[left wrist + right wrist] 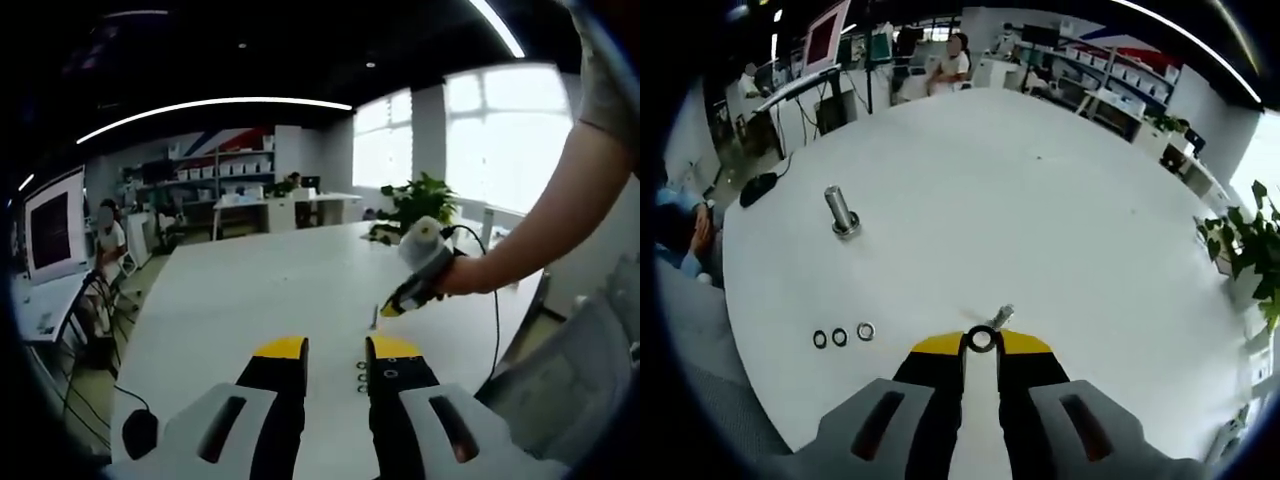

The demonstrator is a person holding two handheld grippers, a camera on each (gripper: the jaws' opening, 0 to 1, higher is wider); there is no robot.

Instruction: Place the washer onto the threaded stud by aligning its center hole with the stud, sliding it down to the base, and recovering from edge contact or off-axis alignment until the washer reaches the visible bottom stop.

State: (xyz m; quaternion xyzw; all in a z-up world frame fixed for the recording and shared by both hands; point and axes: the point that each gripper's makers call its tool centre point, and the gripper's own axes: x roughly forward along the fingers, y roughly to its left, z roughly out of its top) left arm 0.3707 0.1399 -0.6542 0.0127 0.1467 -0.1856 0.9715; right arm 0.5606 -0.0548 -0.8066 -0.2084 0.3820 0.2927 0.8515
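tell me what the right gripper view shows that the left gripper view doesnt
Right gripper view: the right gripper shut on a washer, a small stud just beyond its tips, a taller stud standing farther off, and a mouse at the table edge.

Left gripper view: the left gripper, open, and a person's arm holding the right gripper.

Both: the white table and three loose washers in a row.
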